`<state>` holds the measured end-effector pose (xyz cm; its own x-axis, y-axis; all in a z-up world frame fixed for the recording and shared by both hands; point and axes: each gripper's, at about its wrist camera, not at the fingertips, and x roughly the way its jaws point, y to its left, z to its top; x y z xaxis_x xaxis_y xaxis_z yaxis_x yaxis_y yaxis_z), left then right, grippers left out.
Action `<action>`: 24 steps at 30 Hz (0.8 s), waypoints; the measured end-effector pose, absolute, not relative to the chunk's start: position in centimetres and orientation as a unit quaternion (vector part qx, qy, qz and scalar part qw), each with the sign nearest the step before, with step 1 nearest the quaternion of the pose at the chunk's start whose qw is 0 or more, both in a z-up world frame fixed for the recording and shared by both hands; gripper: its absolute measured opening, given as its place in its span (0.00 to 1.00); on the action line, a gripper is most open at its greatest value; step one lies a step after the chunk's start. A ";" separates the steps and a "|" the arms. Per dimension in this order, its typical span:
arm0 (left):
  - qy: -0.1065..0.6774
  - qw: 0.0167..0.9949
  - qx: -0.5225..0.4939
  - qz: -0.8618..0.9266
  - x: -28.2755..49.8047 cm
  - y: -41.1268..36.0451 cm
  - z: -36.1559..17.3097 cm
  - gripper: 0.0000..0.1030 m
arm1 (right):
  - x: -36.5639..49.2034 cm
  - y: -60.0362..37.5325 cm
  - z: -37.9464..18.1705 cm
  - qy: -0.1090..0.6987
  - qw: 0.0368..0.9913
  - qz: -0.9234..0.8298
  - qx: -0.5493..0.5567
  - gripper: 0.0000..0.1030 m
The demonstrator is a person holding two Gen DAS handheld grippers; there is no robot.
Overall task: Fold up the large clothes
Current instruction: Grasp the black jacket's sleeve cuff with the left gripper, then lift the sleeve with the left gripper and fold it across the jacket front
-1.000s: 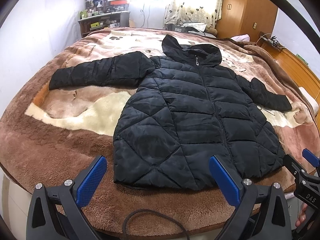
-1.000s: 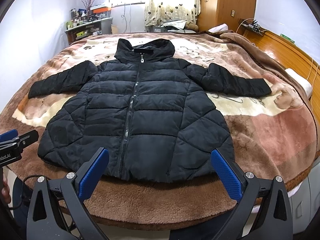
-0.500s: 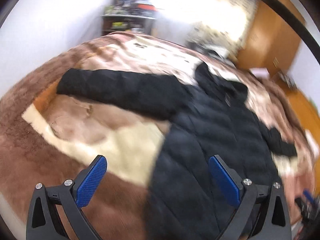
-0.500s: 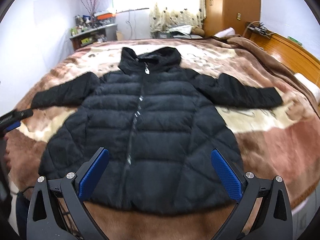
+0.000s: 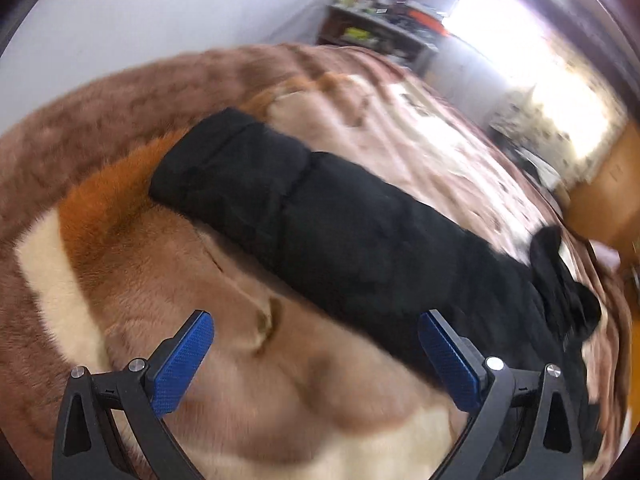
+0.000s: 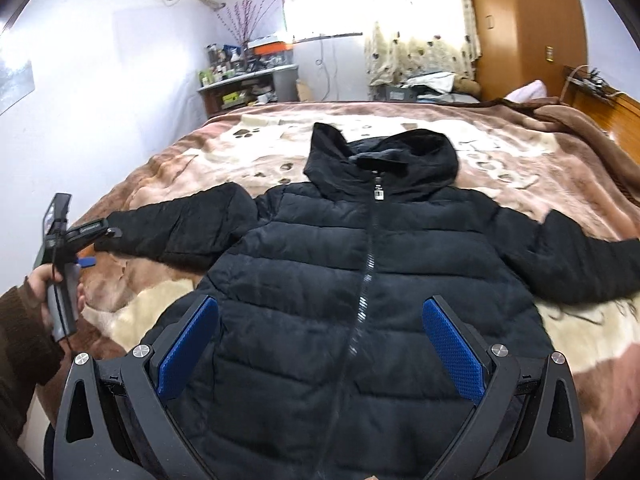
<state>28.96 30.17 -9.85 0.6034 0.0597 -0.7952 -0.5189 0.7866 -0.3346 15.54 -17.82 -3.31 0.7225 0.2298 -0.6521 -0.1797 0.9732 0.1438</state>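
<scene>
A black hooded puffer jacket (image 6: 360, 280) lies flat and zipped on the bed, sleeves spread to both sides. My right gripper (image 6: 320, 344) is open and empty, above the jacket's lower front. My left gripper (image 5: 316, 360) is open and empty, over the blanket just short of the jacket's left sleeve (image 5: 300, 200). The left gripper also shows in the right wrist view (image 6: 86, 248), held by a hand beside that sleeve's cuff. The right sleeve (image 6: 580, 264) runs off to the right.
A brown and cream plush blanket (image 6: 520, 152) covers the bed. A cluttered desk (image 6: 248, 84) stands at the back wall. A wooden wardrobe (image 6: 524, 24) stands at the back right, and a wooden headboard (image 6: 616, 108) lines the right side.
My left gripper has swung left and forward from the jacket's hem to the left sleeve. My right gripper has moved forward over the jacket's body. Both stay open.
</scene>
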 end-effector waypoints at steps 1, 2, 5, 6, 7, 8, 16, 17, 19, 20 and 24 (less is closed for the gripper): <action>0.413 0.846 -0.289 0.175 29.5 30.8 -10.3 1.00 | 16.0 -17.6 -3.5 0.358 0.926 0.113 0.037 0.99; 0.412 0.839 -0.301 0.187 30.2 31.7 -10.9 1.00 | 16.3 -17.5 -3.8 0.358 0.926 0.113 0.038 0.99; 0.426 0.800 -0.369 0.205 31.9 34.3 -13.3 0.99 | 17.2 -17.1 -4.3 0.358 0.926 0.113 0.045 0.99; 0.429 0.786 -0.398 0.201 32.2 34.9 -14.3 0.99 | 17.6 -16.9 -4.4 0.359 0.925 0.115 0.048 0.99; 0.432 0.774 -0.420 0.195 32.6 35.4 -15.1 0.99 | 17.9 -17.0 -4.7 0.361 0.924 0.116 0.049 0.99; 0.436 0.768 -0.424 0.200 32.9 35.6 -15.6 0.99 | 18.1 -16.9 -4.8 0.362 0.924 0.115 0.049 0.99; 0.419 0.791 -0.407 0.183 35.4 35.3 -15.5 0.52 | 20.1 -16.3 -5.1 0.365 0.925 0.099 0.021 0.99; 0.419 0.794 -0.399 0.187 35.6 35.1 -15.1 0.41 | 20.3 -16.4 -5.0 0.365 0.925 0.098 0.020 0.99; 0.412 0.807 -0.376 0.193 35.9 34.5 -14.1 0.26 | 20.7 -16.6 -5.1 0.368 0.925 0.093 0.019 0.99; 0.409 0.815 -0.360 0.196 36.0 34.0 -13.5 0.19 | 20.9 -16.7 -5.1 0.370 0.924 0.091 0.021 0.99; 0.387 0.860 -0.282 0.177 36.1 31.3 -10.0 0.14 | 21.0 -17.2 -5.0 0.372 0.924 0.087 0.024 0.99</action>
<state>36.10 31.25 -9.99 0.6385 0.0856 -0.7648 -0.5224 0.7780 -0.3491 21.04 -17.20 -4.95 0.7087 0.1790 -0.6824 -0.1439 0.9836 0.1085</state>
